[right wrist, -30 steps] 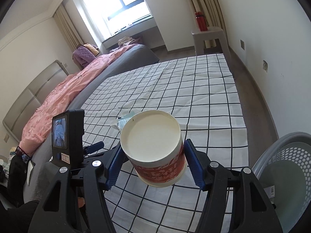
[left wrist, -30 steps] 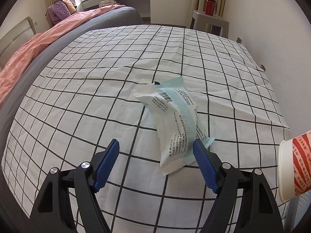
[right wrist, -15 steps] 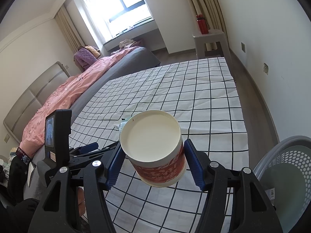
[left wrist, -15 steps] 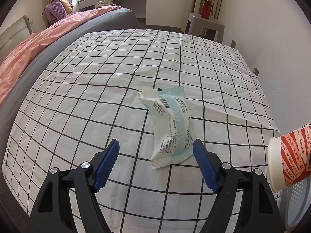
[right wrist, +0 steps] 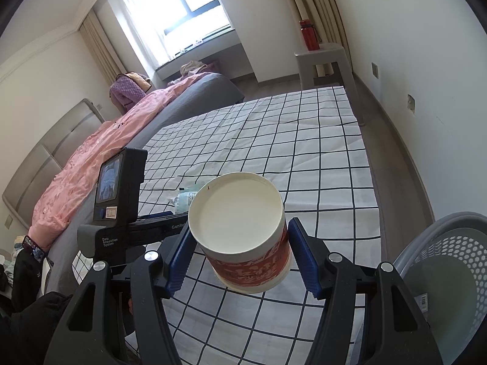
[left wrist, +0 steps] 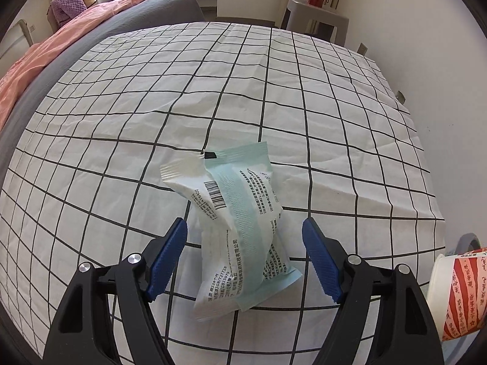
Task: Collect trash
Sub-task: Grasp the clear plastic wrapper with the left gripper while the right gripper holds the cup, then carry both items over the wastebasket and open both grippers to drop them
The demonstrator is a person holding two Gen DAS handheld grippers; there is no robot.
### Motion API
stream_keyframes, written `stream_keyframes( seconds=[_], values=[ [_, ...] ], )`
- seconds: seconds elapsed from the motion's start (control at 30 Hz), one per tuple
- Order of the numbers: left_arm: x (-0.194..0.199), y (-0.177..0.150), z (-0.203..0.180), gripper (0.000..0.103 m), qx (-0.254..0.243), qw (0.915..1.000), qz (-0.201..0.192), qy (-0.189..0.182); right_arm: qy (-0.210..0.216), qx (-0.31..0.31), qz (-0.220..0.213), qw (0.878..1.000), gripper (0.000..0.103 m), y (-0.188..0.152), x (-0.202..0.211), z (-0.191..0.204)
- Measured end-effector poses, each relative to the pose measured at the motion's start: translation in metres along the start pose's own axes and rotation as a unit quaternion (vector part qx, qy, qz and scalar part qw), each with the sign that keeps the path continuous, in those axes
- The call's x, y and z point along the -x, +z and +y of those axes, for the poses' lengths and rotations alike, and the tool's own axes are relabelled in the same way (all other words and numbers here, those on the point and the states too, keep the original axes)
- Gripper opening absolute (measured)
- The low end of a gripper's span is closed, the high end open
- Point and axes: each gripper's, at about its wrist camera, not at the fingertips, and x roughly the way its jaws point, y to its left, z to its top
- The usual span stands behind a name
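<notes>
Risk of slippery white-and-teal plastic wrappers [left wrist: 240,231] sliding from wide-open, empty left hand-held gripper [left wrist: 245,255]; right hand-held gripper [right wrist: 239,252] clamping red-and-white paper cup [right wrist: 243,234].

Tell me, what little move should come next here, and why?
Probably close the left gripper on the wrapper. Its blue fingers stand open on either side of the wrapper, which lies on the checked sheet between them without touching either. The right gripper already grips the cup, with the basket close by on its right.
</notes>
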Motion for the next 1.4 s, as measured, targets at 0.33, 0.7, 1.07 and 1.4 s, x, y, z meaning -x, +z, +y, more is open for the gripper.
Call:
stream_keyframes(
  seconds=[0.33, 0.7, 1.07, 1.4],
  values=[
    [0.007, -0.007, 0.005, 0.052, -0.005, 0.9999, -0.015, -0.003, 0.001, 0.008, 0.003, 1.0, 0.059, -0.001, -0.002, 0.004],
    [0.071, -0.045, -0.015, 0.052, -0.056, 0.9943, -0.091, -0.012, -0.029, 0.018, -0.007, 0.999, 0.059, -0.012, 0.013, -0.004],
    [0.123, -0.097, -0.072, 0.052, -0.131, 0.9821, -0.126, -0.052, -0.109, -0.035, -0.049, 0.992, 0.059, -0.042, 0.087, -0.061],
    [0.14, -0.131, -0.169, 0.052, -0.209, 0.9612, -0.124, -0.13, -0.196, -0.07, -0.06, 0.976, 0.059, -0.074, 0.152, -0.117]
  ],
)
